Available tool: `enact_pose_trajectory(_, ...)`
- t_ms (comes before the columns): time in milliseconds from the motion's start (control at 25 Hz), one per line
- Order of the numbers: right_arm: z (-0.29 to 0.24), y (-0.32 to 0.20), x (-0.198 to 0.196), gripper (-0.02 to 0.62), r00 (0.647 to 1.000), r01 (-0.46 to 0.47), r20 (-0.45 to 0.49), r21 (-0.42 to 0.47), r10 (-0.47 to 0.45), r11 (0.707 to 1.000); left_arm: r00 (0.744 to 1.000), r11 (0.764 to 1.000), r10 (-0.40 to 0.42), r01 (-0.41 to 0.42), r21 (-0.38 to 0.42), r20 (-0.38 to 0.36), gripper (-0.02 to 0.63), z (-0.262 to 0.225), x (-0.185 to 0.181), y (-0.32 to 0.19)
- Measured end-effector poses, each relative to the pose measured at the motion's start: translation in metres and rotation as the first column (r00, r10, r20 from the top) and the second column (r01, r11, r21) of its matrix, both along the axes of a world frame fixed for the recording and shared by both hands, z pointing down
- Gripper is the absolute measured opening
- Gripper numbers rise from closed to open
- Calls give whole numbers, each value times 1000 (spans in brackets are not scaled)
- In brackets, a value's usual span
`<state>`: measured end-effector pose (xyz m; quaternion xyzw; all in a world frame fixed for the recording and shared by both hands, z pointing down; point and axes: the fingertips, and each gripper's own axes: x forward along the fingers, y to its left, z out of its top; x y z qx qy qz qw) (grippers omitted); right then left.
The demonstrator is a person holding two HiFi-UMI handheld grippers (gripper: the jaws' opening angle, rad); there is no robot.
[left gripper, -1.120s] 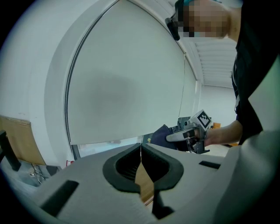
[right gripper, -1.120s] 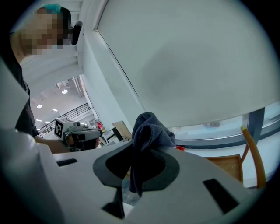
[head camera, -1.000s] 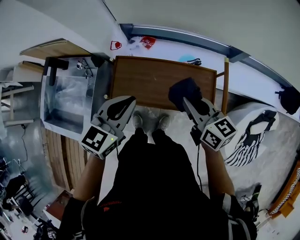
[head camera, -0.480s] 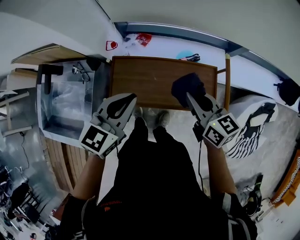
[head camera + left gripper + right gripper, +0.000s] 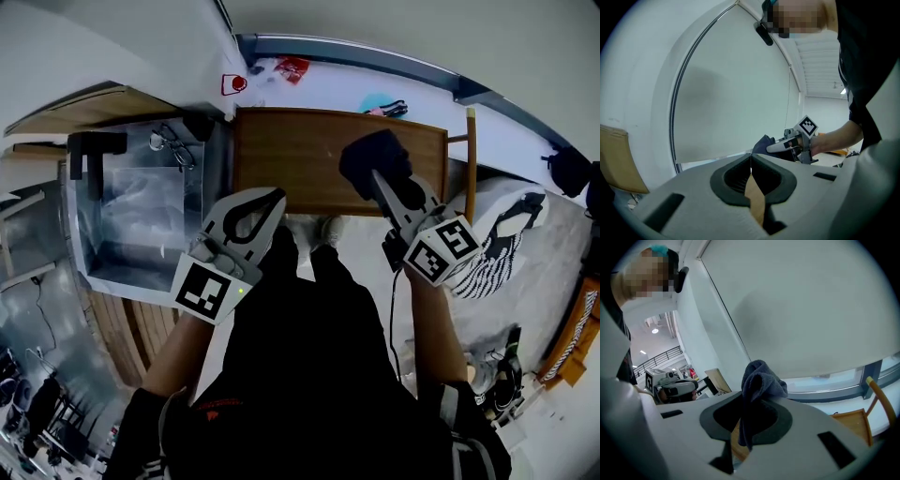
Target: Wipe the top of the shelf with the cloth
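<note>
My right hand-held gripper (image 5: 382,186) clamps the dark cloth (image 5: 367,157) over the shelf (image 5: 291,159); my left hand-held gripper (image 5: 270,197) is closed.

Left forearm (image 5: 180,349) and right forearm (image 5: 433,323) bare and stretched forward, left gripper (image 5: 272,200) with jaws pressed together and nothing between them, right gripper (image 5: 377,180) reaching further ahead, jaws clamped on dark cloth (image 5: 370,157)

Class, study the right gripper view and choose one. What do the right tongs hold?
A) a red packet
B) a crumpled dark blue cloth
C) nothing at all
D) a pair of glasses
B: in the right gripper view the right tongs are shut on the crumpled dark blue cloth, which bunches up above them.
</note>
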<state>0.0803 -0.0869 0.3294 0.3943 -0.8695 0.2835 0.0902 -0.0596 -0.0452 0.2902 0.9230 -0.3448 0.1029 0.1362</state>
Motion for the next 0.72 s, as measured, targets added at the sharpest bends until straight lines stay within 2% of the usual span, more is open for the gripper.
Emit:
enact_pose_trajectory(320, 30, -18, -65, 48, 999, 18, -40, -22, -19, 1000, 1000, 1000, 2, -2, -18, -22, 23, 28, -46, -9)
enact_pose_trajectory(480, 55, -27, -91, 48, 998, 50, -41, -45, -52, 998, 999, 999, -26, 25, -41, -26, 23, 41, -64, -10)
enact_pose_trajectory(720, 94, -48, -125, 48, 992, 116, -52, -68, -119, 991, 997, 997, -66, 67, -38, 32, 23, 60, -84, -8)
